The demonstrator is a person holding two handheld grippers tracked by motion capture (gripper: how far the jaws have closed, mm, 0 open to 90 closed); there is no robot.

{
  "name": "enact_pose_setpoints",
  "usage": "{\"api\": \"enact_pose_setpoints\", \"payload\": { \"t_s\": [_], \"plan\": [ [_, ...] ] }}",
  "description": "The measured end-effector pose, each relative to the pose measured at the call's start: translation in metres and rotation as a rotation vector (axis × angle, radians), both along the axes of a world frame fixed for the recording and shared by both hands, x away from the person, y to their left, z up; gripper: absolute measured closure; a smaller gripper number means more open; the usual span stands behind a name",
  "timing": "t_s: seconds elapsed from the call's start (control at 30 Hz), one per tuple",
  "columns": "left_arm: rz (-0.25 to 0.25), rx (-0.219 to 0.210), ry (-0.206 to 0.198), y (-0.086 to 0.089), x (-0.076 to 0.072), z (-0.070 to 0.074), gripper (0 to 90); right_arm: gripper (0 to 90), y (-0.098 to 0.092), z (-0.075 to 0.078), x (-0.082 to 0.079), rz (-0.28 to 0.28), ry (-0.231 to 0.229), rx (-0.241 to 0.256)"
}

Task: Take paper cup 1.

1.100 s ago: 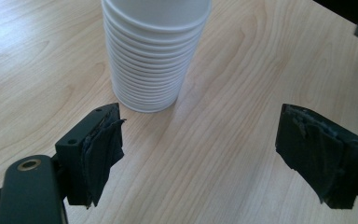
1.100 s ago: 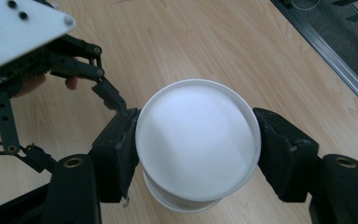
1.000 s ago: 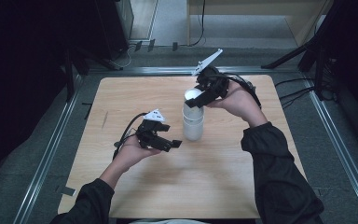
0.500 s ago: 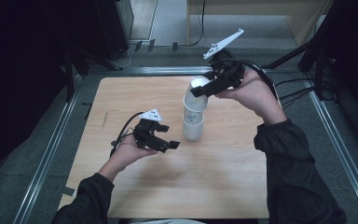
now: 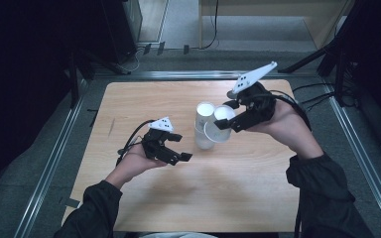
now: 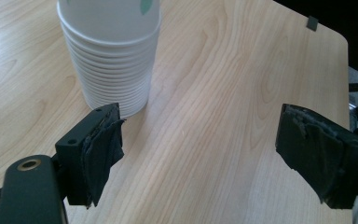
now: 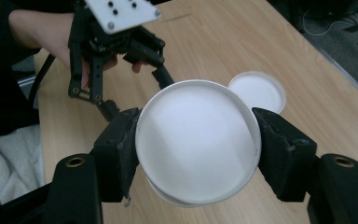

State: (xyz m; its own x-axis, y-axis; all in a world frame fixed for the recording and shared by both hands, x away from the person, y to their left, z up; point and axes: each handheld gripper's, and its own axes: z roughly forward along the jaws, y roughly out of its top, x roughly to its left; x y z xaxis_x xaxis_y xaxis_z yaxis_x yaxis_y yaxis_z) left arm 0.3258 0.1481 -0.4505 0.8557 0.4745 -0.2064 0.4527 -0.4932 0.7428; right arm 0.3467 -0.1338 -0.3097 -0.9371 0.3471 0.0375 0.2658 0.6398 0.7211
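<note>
Paper cups are the business here: a tall stack of white cups (image 5: 203, 130) stands upright near the middle of the wooden table (image 5: 144, 99), and a single white cup (image 5: 220, 125) has come off it and is held in the air just to the right of the stack's top, tilted so that its open mouth faces down and toward the near side. The right gripper (image 5: 230, 121) holds that single cup, one black jaw pressed against each side of the cup wall; in the right gripper view the cup's round white bottom (image 7: 198, 140) sits squarely between the two jaws, and the top of the stack (image 7: 257, 91) shows beyond it on the table. In the high view the single cup overlaps the stack's right side, so whether the two touch cannot be told. The left gripper (image 5: 178, 157) is held just above the table to the left of the stack and a little nearer, its jaws spread wide with nothing between them. In the left gripper view the ribbed rims of the stack (image 6: 109, 60) rise just beyond the left-hand jaw, apart from it, with bare wood between the pads. The left gripper (image 7: 135, 88) also shows in the right gripper view, beyond the held cup, jaws open.
</note>
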Motion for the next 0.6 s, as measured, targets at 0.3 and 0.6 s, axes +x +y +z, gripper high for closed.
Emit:
{"api": "enact_pose_setpoints", "payload": {
  "t_s": [0.3,0.6],
  "plan": [
    [-0.027,-0.005,0.008,0.0,-0.003,-0.002,14.9,35.9,0.0,-0.035,-0.013,0.05,0.004,-0.01],
    [-0.037,-0.008,-0.006,0.001,-0.009,-0.004,14.9,36.0,0.001,-0.065,-0.021,0.084,0.021,0.01]
  ]
}}
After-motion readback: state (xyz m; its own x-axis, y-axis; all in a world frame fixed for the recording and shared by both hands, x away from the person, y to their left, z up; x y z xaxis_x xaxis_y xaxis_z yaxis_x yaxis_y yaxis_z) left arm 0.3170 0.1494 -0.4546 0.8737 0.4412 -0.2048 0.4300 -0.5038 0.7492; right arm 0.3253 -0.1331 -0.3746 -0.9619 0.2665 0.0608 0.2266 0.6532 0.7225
